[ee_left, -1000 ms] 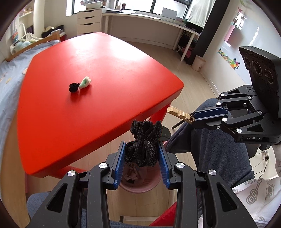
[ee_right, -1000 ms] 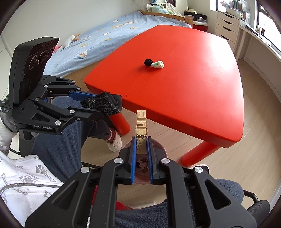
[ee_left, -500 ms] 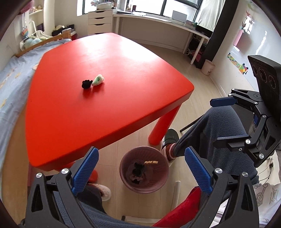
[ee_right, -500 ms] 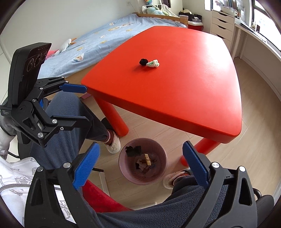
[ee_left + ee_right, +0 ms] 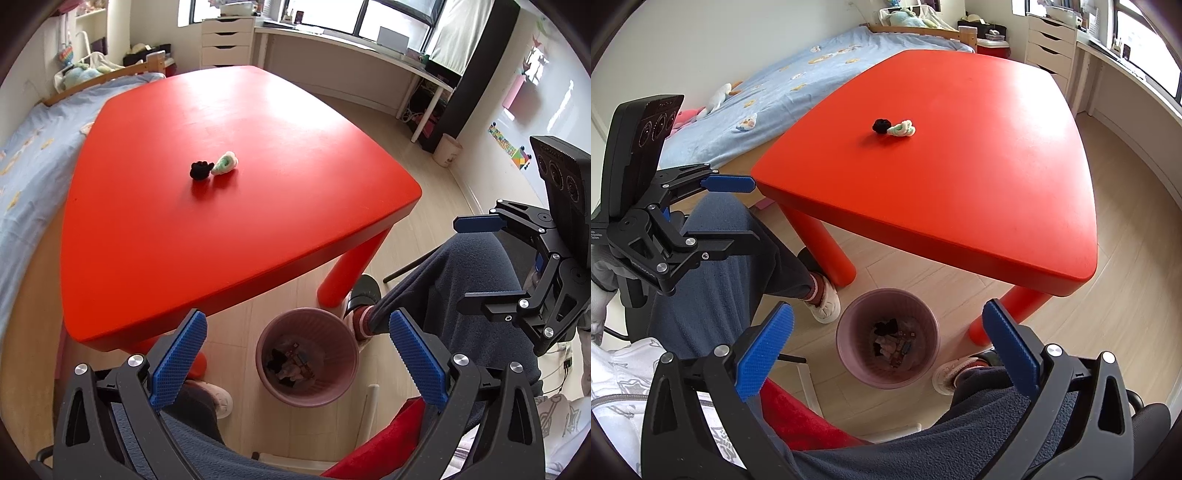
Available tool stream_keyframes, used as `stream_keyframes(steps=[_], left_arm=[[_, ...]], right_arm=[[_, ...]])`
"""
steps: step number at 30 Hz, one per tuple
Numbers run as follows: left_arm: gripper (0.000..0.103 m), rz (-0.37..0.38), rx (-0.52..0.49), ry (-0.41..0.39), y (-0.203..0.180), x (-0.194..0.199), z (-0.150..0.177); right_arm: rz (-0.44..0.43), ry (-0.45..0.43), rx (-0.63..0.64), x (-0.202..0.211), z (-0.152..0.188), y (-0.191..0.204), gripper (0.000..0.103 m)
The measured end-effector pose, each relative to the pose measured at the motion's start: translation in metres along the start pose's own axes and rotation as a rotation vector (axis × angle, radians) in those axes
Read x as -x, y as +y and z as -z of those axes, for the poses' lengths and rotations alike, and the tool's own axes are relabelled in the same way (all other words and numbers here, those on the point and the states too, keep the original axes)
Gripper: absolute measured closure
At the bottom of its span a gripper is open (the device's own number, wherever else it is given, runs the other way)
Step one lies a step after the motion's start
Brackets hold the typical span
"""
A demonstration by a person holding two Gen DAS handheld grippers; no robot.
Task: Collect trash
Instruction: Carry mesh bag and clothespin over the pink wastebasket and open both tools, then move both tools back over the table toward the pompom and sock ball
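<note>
Left wrist view: ribbed pink bin below left gripper, ridged fingers spread; right gripper likewise.

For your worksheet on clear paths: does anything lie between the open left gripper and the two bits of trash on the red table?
Nothing visible does. The black scrap and pale green scrap lie side by side on bare red table, beyond the left gripper.

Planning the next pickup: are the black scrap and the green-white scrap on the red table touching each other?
Touching. In the right wrist view the black scrap and the green-white scrap abut with no red table showing between them.
</note>
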State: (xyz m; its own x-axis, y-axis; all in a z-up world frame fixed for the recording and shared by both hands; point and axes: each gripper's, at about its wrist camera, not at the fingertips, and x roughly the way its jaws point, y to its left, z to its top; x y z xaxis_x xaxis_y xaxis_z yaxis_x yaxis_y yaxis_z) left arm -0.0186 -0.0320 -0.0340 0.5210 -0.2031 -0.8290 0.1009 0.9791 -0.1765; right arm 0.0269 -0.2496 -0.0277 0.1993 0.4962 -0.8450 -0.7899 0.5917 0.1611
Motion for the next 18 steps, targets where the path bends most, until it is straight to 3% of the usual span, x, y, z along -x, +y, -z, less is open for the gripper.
stream_keyframes(steps=[18], left_arm=[[0.008, -0.066, 0.019, -0.080, 0.040, 0.016, -0.037]], right_arm=[[-0.004, -0.052, 0.047, -0.003, -0.052, -0.006, 0.003]])
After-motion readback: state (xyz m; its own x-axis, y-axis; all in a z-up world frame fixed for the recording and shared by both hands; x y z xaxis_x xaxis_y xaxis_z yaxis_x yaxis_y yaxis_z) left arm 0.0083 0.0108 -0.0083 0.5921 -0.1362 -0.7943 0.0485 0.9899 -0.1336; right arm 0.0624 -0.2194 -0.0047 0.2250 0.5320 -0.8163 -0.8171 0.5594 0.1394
